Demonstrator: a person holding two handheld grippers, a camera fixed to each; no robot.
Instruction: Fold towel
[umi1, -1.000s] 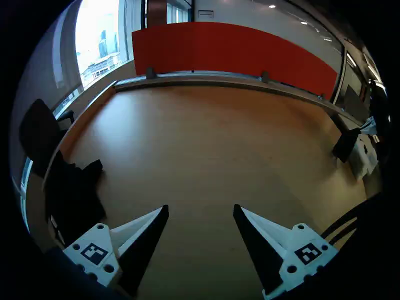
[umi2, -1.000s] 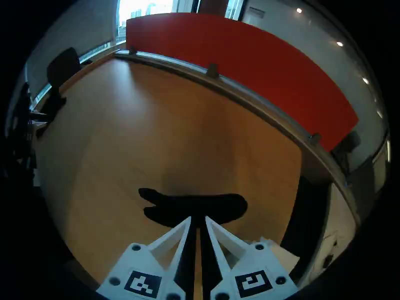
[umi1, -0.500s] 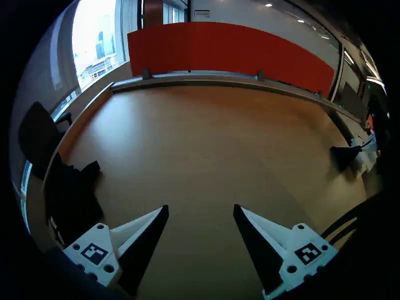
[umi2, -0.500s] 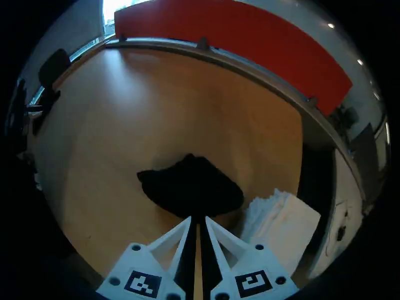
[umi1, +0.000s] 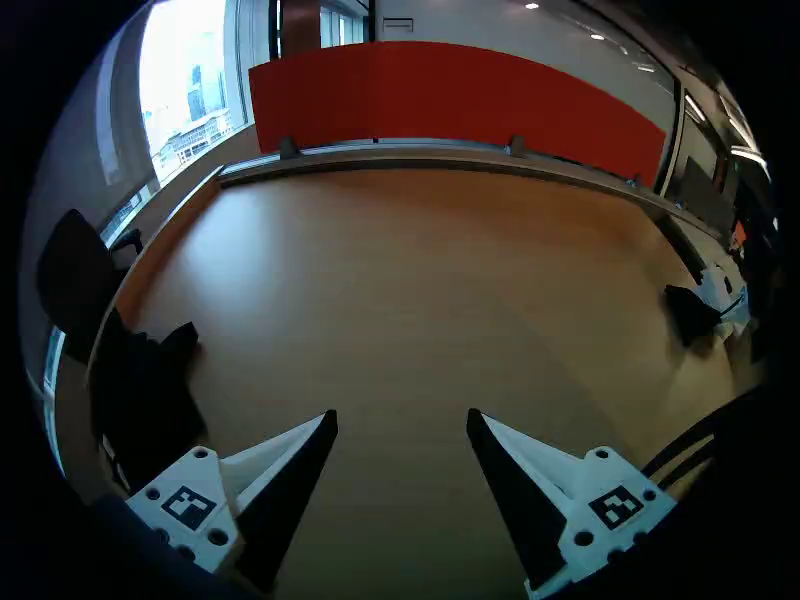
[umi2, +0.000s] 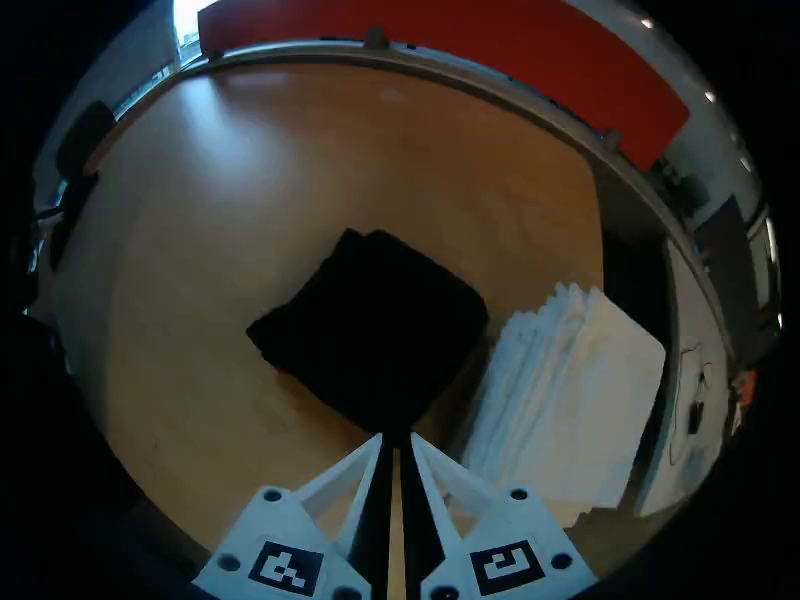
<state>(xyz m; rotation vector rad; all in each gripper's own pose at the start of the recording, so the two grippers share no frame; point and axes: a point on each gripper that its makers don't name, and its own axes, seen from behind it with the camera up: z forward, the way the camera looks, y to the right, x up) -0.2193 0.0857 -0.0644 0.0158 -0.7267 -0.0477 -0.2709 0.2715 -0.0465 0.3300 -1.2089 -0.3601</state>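
Black towel (umi2: 372, 325) pinched by right gripper (umi2: 397, 442), white stack (umi2: 575, 400) beside it

The towel (umi2: 375, 325) lies on the table (umi2: 200, 250). Just right of the towel, perhaps touching it, sits a stack of folded cloths (umi2: 575, 400). Behind the towel, along the table's far edge, stands a partition (umi2: 560, 50). The towel's near edge meets the right gripper (umi2: 397, 445).

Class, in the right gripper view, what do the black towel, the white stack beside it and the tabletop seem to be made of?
The black towel looks like soft matte cloth: folded, no shine. The white stack is probably cloth too: layered edges. The tabletop is wood or wood-look laminate: smooth, faint sheen.
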